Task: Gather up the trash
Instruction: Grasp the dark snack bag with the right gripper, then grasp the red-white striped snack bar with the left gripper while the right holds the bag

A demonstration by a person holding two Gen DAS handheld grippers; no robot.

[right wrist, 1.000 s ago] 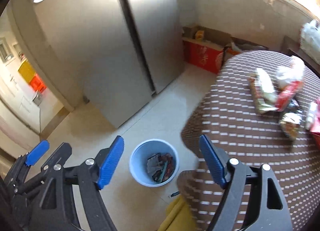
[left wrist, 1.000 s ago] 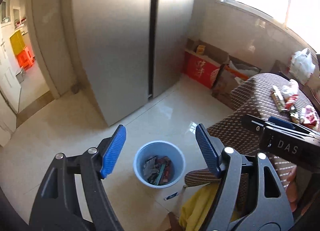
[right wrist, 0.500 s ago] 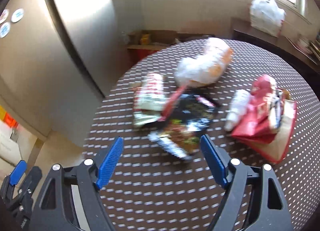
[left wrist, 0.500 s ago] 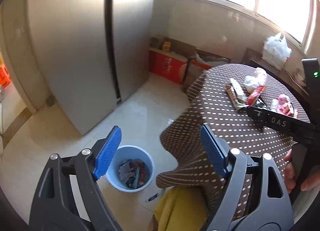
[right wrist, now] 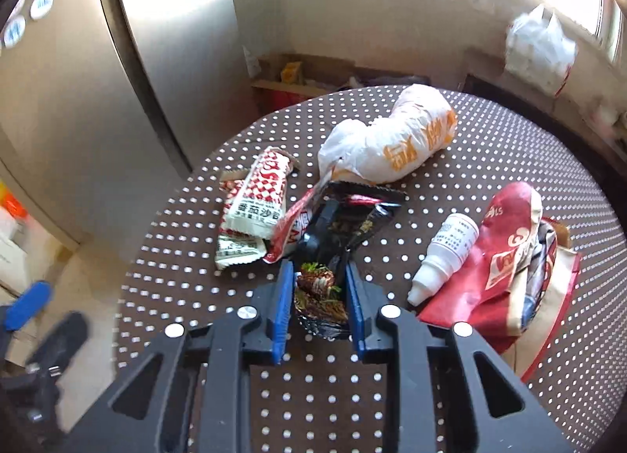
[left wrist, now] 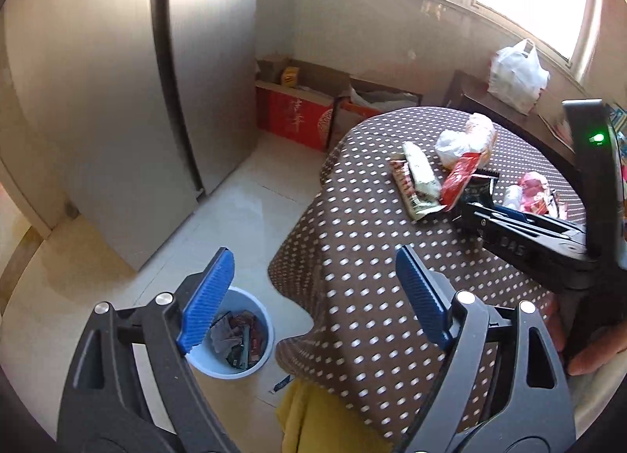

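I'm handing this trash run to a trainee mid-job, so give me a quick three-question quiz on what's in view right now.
1. True or false: the right claw is closing around the black noodle wrapper on the dotted tablecloth.
2. Where is the blue trash bin? A) on the table B) on the floor beside the table C) by the window
3. Fill in: the small white bottle lies against a ____ bag.

Key: 1 true, and the wrapper sits between its pads; 2 B, with wrappers already inside; 3 red.
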